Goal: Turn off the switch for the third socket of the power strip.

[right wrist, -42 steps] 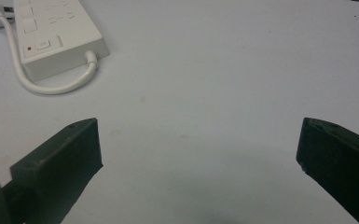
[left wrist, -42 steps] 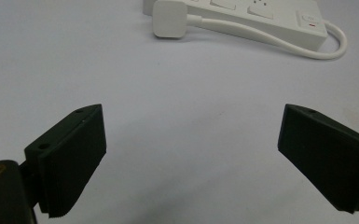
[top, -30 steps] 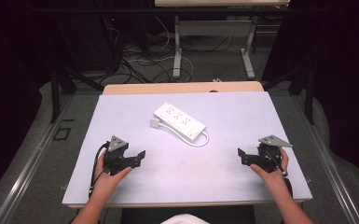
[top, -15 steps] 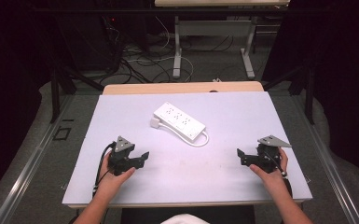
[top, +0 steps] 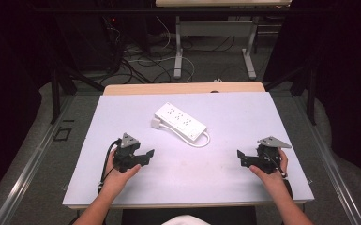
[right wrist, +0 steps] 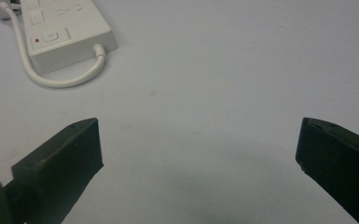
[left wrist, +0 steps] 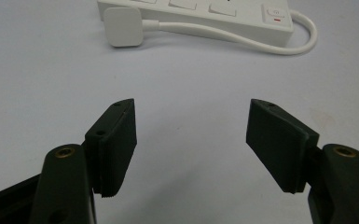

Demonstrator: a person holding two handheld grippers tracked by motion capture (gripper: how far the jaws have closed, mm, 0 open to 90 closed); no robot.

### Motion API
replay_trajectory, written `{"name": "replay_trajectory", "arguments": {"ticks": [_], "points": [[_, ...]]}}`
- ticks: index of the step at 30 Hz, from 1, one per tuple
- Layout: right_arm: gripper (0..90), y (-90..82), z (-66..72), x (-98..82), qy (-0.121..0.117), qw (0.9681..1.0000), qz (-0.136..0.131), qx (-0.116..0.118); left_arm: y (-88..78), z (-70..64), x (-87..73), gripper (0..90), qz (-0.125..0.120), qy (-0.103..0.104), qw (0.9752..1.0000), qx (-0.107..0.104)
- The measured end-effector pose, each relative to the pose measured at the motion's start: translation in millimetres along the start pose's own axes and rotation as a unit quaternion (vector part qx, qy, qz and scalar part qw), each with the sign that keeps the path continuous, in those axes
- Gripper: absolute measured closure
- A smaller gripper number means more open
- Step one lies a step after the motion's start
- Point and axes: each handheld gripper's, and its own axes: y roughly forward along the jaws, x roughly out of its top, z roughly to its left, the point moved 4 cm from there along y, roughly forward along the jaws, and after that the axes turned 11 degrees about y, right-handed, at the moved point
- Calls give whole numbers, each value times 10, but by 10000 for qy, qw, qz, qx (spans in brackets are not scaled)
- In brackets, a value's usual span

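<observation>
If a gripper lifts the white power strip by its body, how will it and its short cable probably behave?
The power strip looks like rigid, smooth plastic, so it should stay stiff but may slip. Its cable loops back along the body, so the flat plug would probably dangle and swing.

power strip (top: 180,123) mid-table (top: 244,183), far side | plug (left wrist: 123,26) just beside it, perhaps touching

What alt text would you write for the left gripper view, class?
Two black fingers of the left gripper stand open above a white table. Beyond them lies a white power strip, its cord looping back to a flat square plug.
</observation>
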Motion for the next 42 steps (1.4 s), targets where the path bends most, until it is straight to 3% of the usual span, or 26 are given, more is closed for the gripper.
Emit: {"name": "replay_trajectory", "arguments": {"ticks": [6, 25, 42], "points": [[0, -6, -4, -1, 62, 10000, 13, -1, 21, -13, 99, 340, 30, -120, 9999, -68], [0, -14, -15, -5, 66, 10000, 2, -34, 173, -167, 429, 357, 206, 90, 9994, -259], [0, -14, -11, -5, 25, 10000, 10, 11, 179, -177, 665, 386, 214, -147, 9987, -442]]}}
